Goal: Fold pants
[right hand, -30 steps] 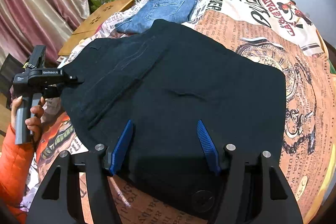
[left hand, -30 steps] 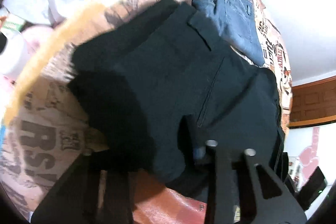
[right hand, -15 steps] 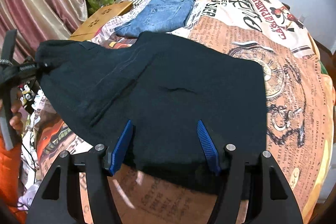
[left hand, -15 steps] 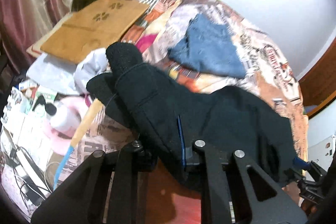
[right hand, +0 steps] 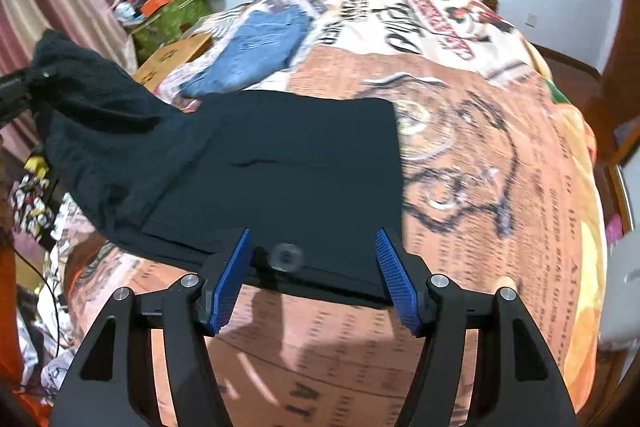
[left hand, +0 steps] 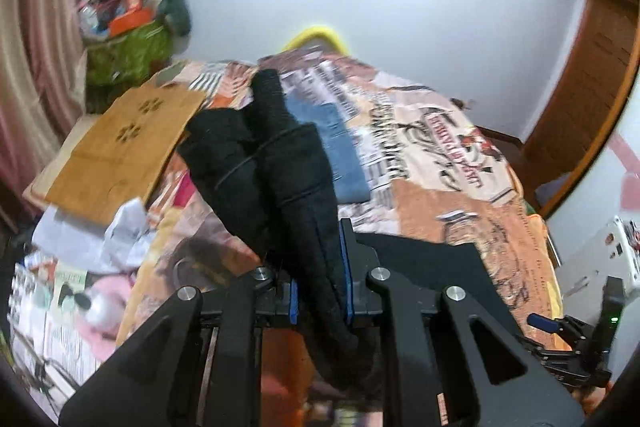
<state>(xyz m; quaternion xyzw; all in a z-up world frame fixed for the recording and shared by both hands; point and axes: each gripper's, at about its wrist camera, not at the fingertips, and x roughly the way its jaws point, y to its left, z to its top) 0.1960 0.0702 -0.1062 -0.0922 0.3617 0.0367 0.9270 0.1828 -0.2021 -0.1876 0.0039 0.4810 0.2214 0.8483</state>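
Bedroom scene: a bed with a newspaper-print bedspread (right hand: 500, 155) carries the black pants (right hand: 288, 167), which lie across its near edge. A folded pair of blue jeans (right hand: 260, 47) rests farther back toward the head of the bed, well apart from the work, and a brown cardboard sheet (left hand: 120, 147) lies off the bed's left edge. The left gripper (left hand: 320, 287) is pinched on a bunched end of the pants, which stands lifted above the bedspread at the left and droops in thick rolls on both sides of the closed fingers. The right gripper (right hand: 312, 267) hovers with its blue pads (right hand: 394, 277) spread wide over the near hem, gripping nothing; a round button (right hand: 285, 255) on the cloth shows between them. The fabric appears soft, limp and moderately heavy, so it will likely sag and slide unless supported at two points. Sound holds would be the hemmed or waistband edges, where layers are thickest, rather than the slack middle.
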